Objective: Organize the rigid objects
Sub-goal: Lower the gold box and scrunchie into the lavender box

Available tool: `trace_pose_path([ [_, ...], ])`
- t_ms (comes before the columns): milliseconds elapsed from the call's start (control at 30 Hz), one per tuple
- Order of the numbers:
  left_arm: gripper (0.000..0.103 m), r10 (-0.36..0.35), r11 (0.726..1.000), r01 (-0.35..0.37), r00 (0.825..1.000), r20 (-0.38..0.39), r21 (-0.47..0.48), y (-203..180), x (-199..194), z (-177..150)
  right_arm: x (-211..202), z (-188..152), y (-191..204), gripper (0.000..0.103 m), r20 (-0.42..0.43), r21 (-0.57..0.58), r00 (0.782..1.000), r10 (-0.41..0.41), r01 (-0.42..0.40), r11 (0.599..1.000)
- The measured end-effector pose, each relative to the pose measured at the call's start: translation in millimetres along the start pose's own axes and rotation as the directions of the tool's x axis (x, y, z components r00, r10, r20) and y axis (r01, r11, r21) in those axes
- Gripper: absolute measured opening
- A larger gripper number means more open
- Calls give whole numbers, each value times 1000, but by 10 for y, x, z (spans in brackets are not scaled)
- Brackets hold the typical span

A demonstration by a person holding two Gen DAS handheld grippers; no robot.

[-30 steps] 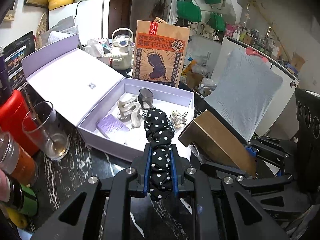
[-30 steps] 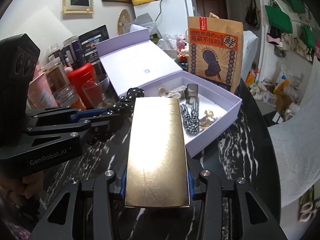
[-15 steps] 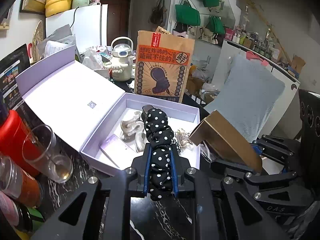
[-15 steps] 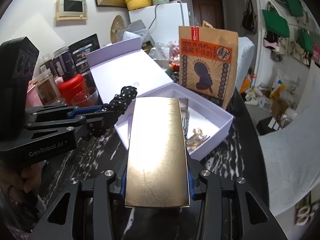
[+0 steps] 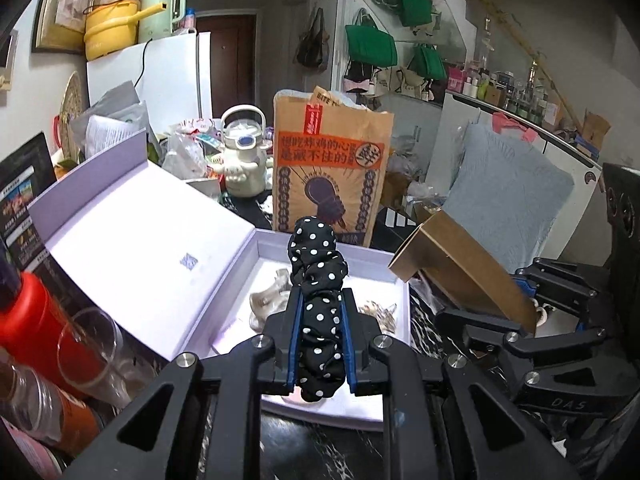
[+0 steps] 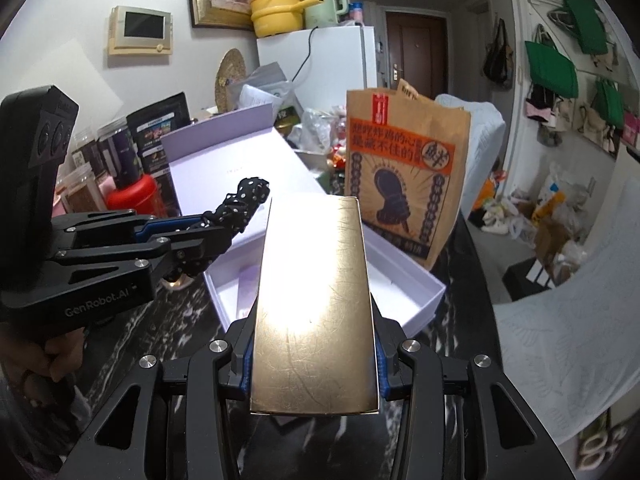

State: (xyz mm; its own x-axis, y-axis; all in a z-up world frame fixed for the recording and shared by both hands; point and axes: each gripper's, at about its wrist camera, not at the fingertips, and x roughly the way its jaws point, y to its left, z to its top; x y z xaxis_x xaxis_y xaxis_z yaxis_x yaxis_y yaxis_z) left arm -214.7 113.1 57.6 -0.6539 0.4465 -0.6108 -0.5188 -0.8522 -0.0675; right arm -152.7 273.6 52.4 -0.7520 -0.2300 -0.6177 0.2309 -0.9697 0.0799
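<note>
My left gripper is shut on a black scrunchie with white dots, which sticks up above the open lilac box. In the right wrist view that left gripper holds the scrunchie at the left, over the box's left end. My right gripper is shut on a flat gold box that covers much of the lilac box. From the left wrist view the gold box hangs to the right of the lilac box, with the right gripper behind it. Pale hair clips lie inside.
A brown paper bag with orange print stands behind the box, whose lid lies open to the left. A drinking glass, a red canister and jars crowd the left edge. A white teapot sits at the back on the black marble tabletop.
Both grippers have risen and drawn back from the lilac box, each keeping its load. The box and paper bag now sit lower and farther off in both views.
</note>
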Motion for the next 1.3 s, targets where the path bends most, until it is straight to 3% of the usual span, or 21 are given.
trace_pose_path([
  [433, 17, 4, 1000, -3, 1000, -17, 28, 137, 332, 148, 340, 188, -75, 43, -11, -17, 1000, -13, 13, 1000],
  [800, 17, 9, 999, -5, 996, -90, 51, 242, 785, 128, 703, 224, -204, 43, -37, -6, 999, 1, -1, 1000],
  [1300, 17, 66, 996, -53, 982, -178, 77, 378, 1243, 36, 1174, 224, -314, 43, -79, -13, 995, -60, 59, 998],
])
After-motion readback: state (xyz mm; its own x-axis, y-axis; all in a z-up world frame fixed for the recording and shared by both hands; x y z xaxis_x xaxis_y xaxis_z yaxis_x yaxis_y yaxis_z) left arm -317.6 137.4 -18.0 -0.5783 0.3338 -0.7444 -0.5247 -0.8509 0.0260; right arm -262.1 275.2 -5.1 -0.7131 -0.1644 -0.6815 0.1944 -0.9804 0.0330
